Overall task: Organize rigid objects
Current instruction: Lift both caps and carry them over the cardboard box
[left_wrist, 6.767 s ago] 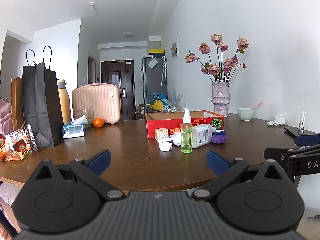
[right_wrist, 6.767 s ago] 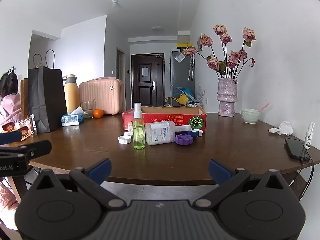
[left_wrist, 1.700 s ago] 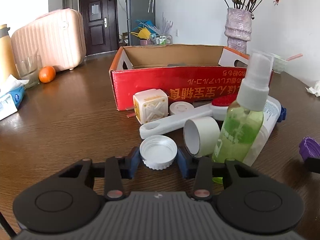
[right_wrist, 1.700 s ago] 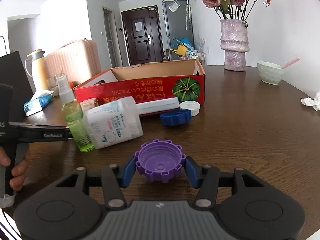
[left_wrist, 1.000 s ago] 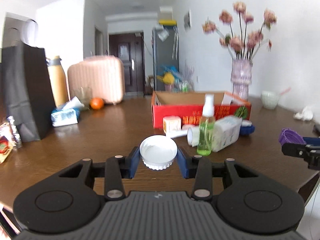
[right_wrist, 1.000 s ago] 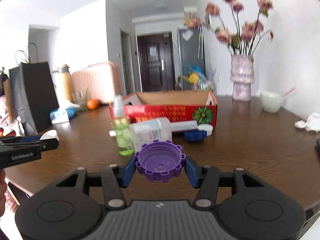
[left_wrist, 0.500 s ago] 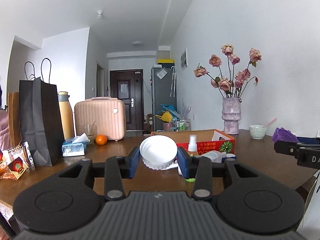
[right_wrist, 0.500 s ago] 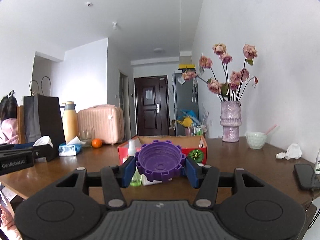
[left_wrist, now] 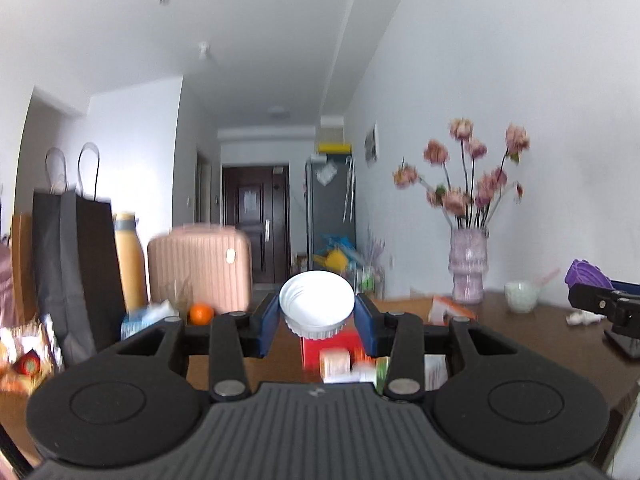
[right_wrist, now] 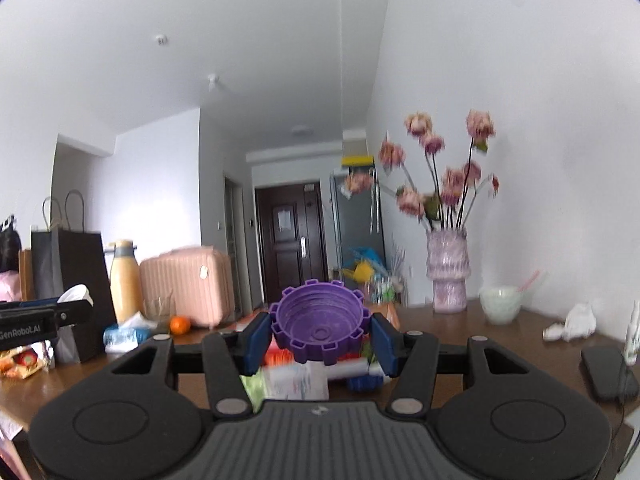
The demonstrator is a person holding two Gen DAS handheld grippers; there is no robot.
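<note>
Left gripper (left_wrist: 317, 322) clamping smooth round white cap (left_wrist: 317, 305), right gripper (right_wrist: 319, 338) clamping ridged purple cap (right_wrist: 319, 322)

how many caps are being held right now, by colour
white: 1, the white cap clamped in the left gripper
purple: 1, the purple cap clamped in the right gripper
total: 2

"GenRobot.AI" is printed on the left gripper (right_wrist: 76, 307)
</note>
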